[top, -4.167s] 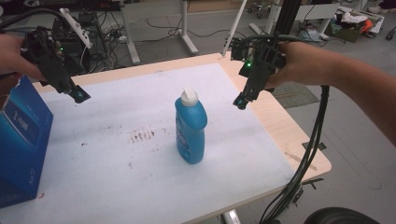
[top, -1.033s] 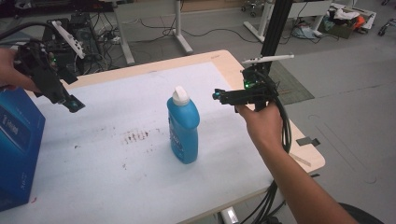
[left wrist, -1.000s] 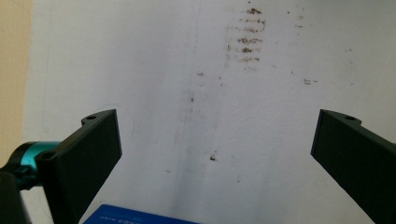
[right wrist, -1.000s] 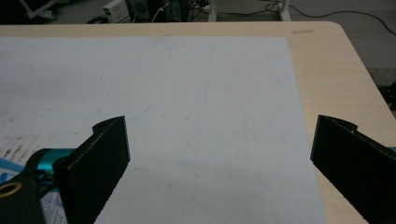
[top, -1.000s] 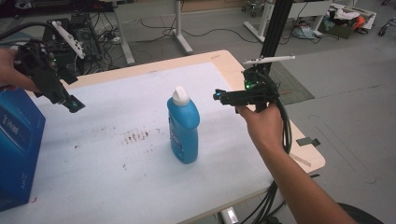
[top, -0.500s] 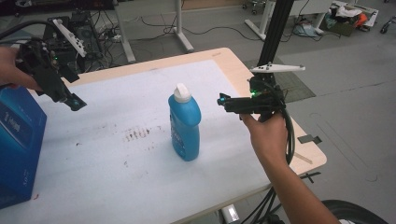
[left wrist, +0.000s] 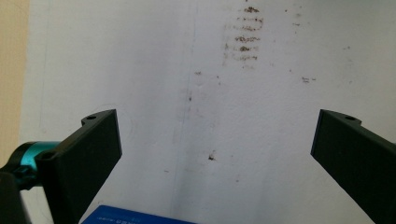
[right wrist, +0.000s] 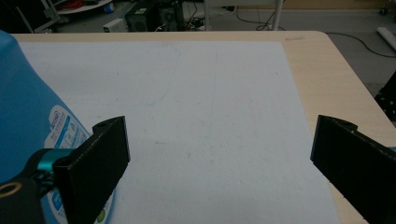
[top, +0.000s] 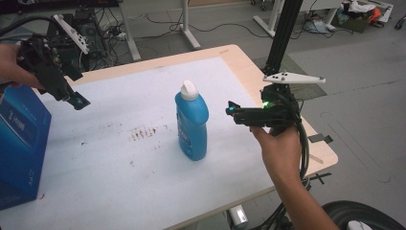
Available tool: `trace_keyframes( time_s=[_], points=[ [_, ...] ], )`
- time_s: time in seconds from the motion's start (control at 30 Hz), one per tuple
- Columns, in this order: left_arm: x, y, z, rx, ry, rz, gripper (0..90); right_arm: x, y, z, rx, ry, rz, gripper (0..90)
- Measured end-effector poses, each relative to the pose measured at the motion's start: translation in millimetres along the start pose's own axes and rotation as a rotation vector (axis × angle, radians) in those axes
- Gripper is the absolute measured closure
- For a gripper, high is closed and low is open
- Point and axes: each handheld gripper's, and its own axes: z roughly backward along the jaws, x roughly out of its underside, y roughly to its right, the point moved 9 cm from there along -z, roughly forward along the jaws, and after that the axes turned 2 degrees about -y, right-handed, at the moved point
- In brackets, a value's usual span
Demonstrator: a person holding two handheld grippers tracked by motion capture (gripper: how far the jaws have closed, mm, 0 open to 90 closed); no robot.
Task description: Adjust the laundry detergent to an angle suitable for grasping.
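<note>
A blue detergent bottle (top: 191, 125) with a white cap (top: 188, 89) stands upright in the middle of the white mat (top: 143, 182). My right gripper (top: 231, 110) is held level just to the bottle's right and points at it, a short gap away. Its jaws are open with nothing between them. In the right gripper view the bottle (right wrist: 28, 112) sits at the left, beside the left jaw of the right gripper (right wrist: 219, 123). My left gripper (top: 77, 101) hovers open over the far left of the mat. In its own view the left gripper (left wrist: 218, 116) looks down on stained mat.
A tall blue box (top: 19, 143) stands at the table's left edge, and its top edge (left wrist: 135, 218) shows under the left gripper. Brown stains (top: 143, 132) mark the mat left of the bottle. The wooden table edge (top: 268, 91) runs along the right. A black post (top: 282, 33) rises behind it.
The right gripper has turned from pointing down to pointing sideways at the bottle, then dropped lower and nearer the person. The left gripper has barely moved.
</note>
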Motion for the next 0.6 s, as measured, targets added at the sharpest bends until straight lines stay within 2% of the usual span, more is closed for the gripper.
trace_keyframes(
  time_s=[0.6],
  points=[
    [1.5, 7.5, 4.1, -0.011, 0.009, 0.009, 1.7, 7.6, -15.3, 15.3, -0.013, 0.005, 0.005, 4.0]
  ],
)
